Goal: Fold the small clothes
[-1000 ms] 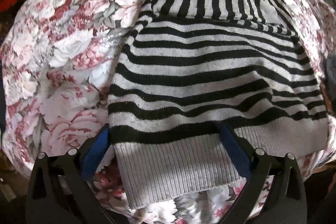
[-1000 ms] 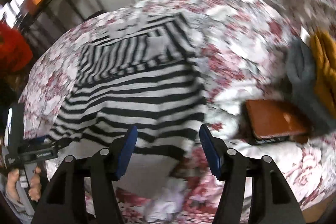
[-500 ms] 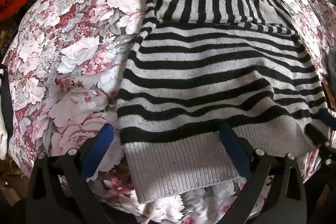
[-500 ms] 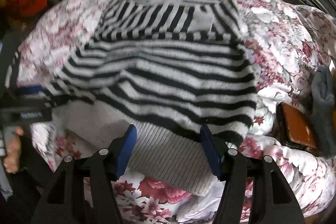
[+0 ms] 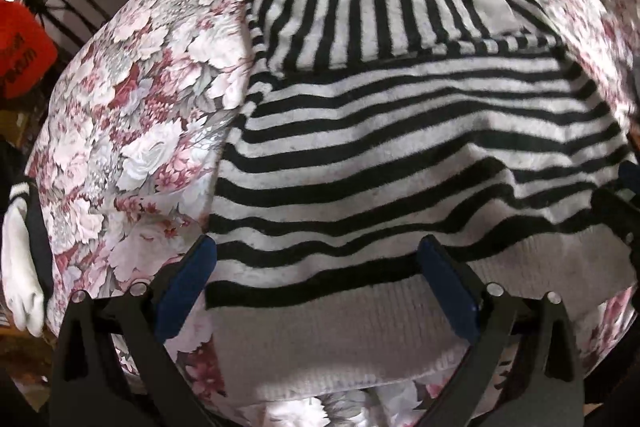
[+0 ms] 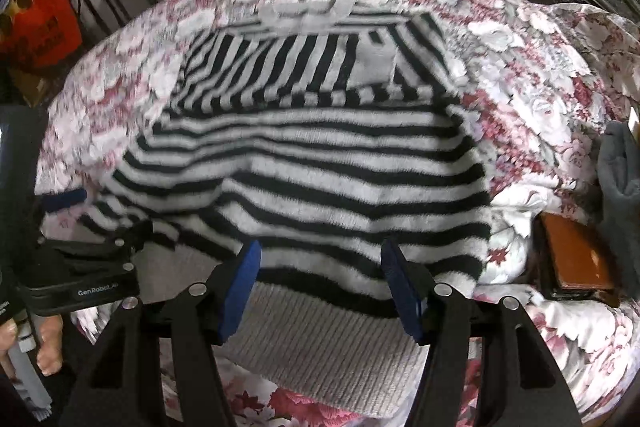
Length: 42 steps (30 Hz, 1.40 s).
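- A floral-covered surface (image 5: pixel 132 131), possibly a worktop, spreads ahead of both claws.
- A black-and-white striped sweater (image 5: pixel 400 155) lies flat on it, sleeves folded across the chest, its grey ribbed hem (image 6: pixel 320 339) nearest the claws.
- The left claw (image 5: pixel 316 275) stands wide over the hem's left corner, gripping nothing.
- The right claw (image 6: pixel 320 279) gapes wide above the hem's right part, empty.
- A brown wallet (image 6: pixel 576 259) lies right of the right claw.
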Each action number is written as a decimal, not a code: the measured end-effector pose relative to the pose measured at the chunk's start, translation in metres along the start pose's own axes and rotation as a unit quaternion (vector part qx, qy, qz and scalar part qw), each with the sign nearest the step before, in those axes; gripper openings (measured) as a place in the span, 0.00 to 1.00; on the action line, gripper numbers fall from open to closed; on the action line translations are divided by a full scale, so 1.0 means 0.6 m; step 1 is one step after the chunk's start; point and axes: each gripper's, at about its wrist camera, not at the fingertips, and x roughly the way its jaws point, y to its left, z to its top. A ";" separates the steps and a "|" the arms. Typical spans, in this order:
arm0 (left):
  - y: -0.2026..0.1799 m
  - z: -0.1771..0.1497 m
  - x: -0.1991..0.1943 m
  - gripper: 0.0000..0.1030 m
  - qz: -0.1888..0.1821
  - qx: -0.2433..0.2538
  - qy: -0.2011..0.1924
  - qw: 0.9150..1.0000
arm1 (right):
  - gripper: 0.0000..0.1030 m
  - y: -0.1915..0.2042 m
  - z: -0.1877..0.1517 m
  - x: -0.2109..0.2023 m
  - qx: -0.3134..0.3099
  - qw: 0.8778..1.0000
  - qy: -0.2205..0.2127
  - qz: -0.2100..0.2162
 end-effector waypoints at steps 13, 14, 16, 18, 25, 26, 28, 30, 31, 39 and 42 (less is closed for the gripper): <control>-0.014 -0.004 0.000 0.95 0.022 0.025 -0.008 0.999 | 0.65 0.016 -0.028 0.018 -0.043 0.998 0.031 -0.024; -0.015 -0.004 0.000 0.95 0.022 0.024 -0.008 0.999 | 0.65 0.016 -0.028 0.018 -0.045 0.998 0.032 -0.024; -0.015 -0.004 -0.001 0.95 0.022 0.024 -0.007 0.999 | 0.65 0.015 -0.028 0.017 -0.048 0.998 0.032 -0.025; -0.016 -0.004 -0.002 0.95 0.022 0.023 -0.007 0.999 | 0.65 0.016 -0.030 0.017 -0.051 0.998 0.033 -0.027; -0.011 -0.006 -0.004 0.95 0.021 0.017 -0.012 1.000 | 0.65 0.017 -0.031 0.013 -0.050 0.998 0.035 -0.024; -0.010 -0.005 -0.007 0.95 0.022 0.015 -0.014 1.000 | 0.65 0.016 -0.029 0.010 -0.047 0.998 0.035 -0.022; -0.001 0.003 -0.017 0.95 0.015 0.006 -0.024 1.000 | 0.65 0.010 -0.020 -0.002 -0.035 0.999 0.024 -0.009; 0.009 0.014 -0.024 0.95 -0.004 -0.009 -0.030 1.000 | 0.65 -0.001 -0.005 -0.011 -0.020 1.000 0.003 -0.002; 0.015 0.023 -0.025 0.95 -0.020 -0.018 -0.031 0.999 | 0.65 -0.008 0.005 -0.012 -0.011 1.000 -0.009 -0.002; -0.020 0.100 0.023 0.95 -0.019 0.005 -0.022 1.000 | 0.56 -0.032 0.093 0.056 0.041 0.999 -0.028 0.002; -0.037 0.124 0.047 0.95 0.002 0.028 -0.026 0.999 | 0.41 -0.025 0.112 0.100 0.047 0.999 0.005 0.021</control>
